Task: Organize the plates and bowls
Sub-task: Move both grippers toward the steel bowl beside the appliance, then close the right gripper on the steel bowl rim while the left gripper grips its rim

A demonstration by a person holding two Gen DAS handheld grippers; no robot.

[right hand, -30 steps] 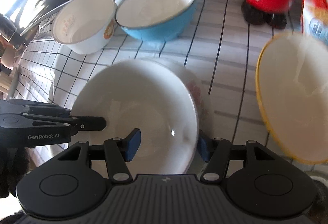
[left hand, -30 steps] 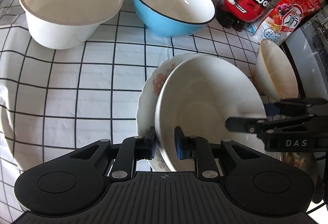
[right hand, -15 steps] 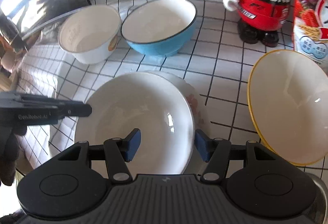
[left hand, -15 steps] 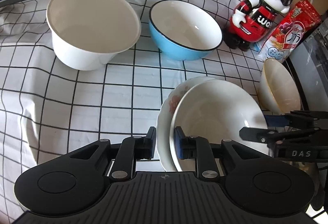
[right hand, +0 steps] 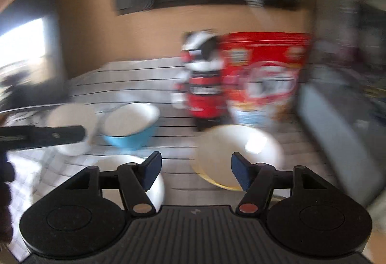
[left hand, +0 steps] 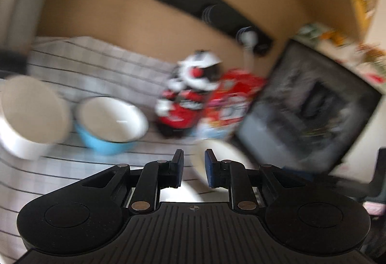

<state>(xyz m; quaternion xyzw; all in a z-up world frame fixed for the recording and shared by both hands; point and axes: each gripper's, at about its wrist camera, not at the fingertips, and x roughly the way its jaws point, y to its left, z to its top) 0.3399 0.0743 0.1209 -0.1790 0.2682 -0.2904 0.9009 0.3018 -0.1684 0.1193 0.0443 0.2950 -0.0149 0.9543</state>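
Red snack bag (right hand: 263,75) lettering blurs unreadable; left gripper (left hand: 194,168) fingers narrow, right gripper (right hand: 196,172) fingers wide.

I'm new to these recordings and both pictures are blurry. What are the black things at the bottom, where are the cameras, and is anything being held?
There is no robot: a person holds a two-finger gripper in each hand, and a fisheye camera on each looks forward along its fingers. One picture shows the left gripper, the other the right gripper. Both stand open with nothing between the fingers. The blur is camera motion. On the checked cloth sit a white bowl, a blue bowl, a yellow-rimmed bowl, and a white dish close under the right gripper. Behind stand a red toy robot and a red snack bag.
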